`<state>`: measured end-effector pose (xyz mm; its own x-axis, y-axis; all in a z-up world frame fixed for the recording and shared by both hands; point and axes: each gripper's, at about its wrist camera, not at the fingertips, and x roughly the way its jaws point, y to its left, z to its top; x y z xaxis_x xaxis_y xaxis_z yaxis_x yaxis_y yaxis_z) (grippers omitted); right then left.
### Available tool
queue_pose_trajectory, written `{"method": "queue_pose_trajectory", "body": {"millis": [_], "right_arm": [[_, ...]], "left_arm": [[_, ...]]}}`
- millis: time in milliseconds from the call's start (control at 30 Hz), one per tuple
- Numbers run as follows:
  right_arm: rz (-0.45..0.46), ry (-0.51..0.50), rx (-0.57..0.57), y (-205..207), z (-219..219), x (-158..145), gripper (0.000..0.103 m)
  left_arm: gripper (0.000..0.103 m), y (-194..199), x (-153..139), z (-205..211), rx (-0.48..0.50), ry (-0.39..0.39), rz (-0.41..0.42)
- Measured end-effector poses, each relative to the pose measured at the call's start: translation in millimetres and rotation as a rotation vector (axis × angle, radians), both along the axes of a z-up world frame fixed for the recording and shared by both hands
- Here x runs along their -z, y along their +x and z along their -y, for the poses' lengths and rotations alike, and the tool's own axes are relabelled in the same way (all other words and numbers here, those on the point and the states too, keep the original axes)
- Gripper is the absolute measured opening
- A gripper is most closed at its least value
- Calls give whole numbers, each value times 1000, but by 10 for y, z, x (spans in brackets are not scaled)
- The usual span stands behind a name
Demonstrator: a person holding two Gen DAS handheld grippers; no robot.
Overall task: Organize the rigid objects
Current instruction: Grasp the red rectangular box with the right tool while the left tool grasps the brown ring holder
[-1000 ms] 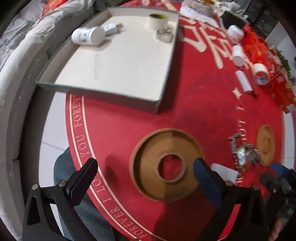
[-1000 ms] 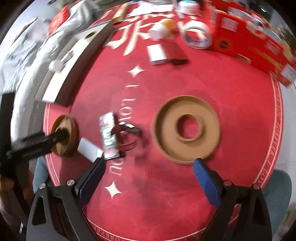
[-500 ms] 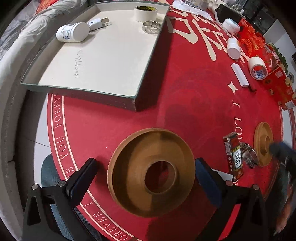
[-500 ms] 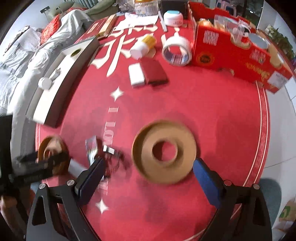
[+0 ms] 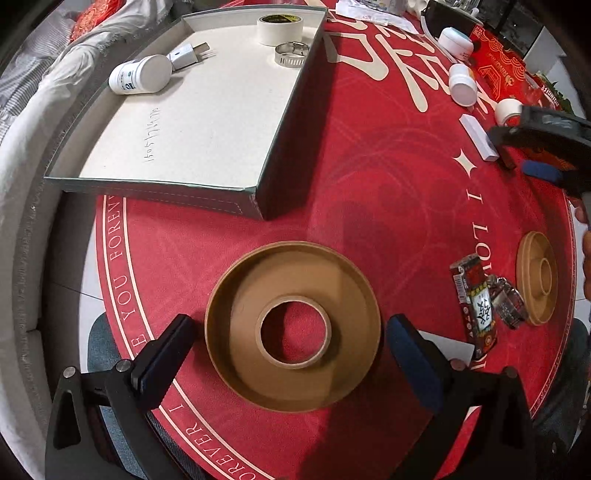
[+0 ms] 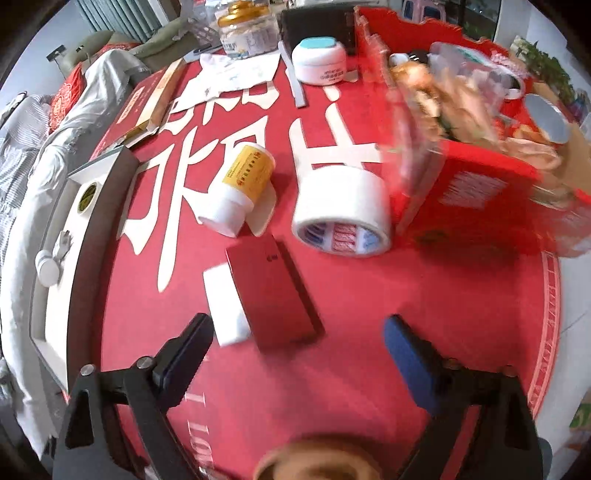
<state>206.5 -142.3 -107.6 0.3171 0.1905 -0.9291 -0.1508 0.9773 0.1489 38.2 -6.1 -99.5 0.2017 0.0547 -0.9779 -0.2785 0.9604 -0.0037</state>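
Observation:
A brown cardboard ring dish [image 5: 236,332] lies flat on the red mat between the fingers of my left gripper [image 5: 288,332], which is open, its pads just clear of the rim. My right gripper [image 6: 295,323] hovers over a flat red box [image 6: 273,291] beside a white block [image 6: 225,302]. Its jaws are closing. The box's near end shows between the fingertips, and the pads are off it. In the left wrist view the right gripper [image 5: 543,155] hangs at the right edge. A grey tray [image 5: 207,122] lined in white stands at the back left.
The tray holds a white bottle [image 5: 140,75], a plug [image 5: 186,55], a tape roll [image 5: 279,27] and a hose clamp [image 5: 291,55]. A second brown dish [image 5: 537,277], a snack packet [image 5: 476,302] and a metal clamp [image 5: 508,302] lie right. Wide tape [image 6: 343,214], a yellow-labelled bottle [image 6: 243,184] and a red carton [image 6: 480,166] stand beyond the red box.
My right gripper has swept away from the second dish toward the red box and white block, and its jaws have narrowed. The left gripper has barely shifted over the ring dish.

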Motion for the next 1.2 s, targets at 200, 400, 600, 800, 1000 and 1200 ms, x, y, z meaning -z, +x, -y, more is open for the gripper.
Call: {"method": "queue_pose_trajectory", "body": {"millis": [200,400,600,800,1000,1200], "right_arm": [[-6,25,-75,-21,-182,25,36],[-80,64,-74,-372,22,63,36],[-101,-12,-78,-636,212,64,63],[-71,-103,-85,-539,22,95,65],[-38,-192,-147,-599,-139,126,39],[-59,-140,-121,-635,-85,111,35]], "left_arm": [[103,-54,69,-90,-1,-1,4],[103,-60,98,-77,0,0,4],[103,-50,139,-38,1,2,6],[103,-53,148,-31,-1,2,9],[102,-38,159,-36,0,0,0],[89,-78,111,-69,23,-9,9]]}}
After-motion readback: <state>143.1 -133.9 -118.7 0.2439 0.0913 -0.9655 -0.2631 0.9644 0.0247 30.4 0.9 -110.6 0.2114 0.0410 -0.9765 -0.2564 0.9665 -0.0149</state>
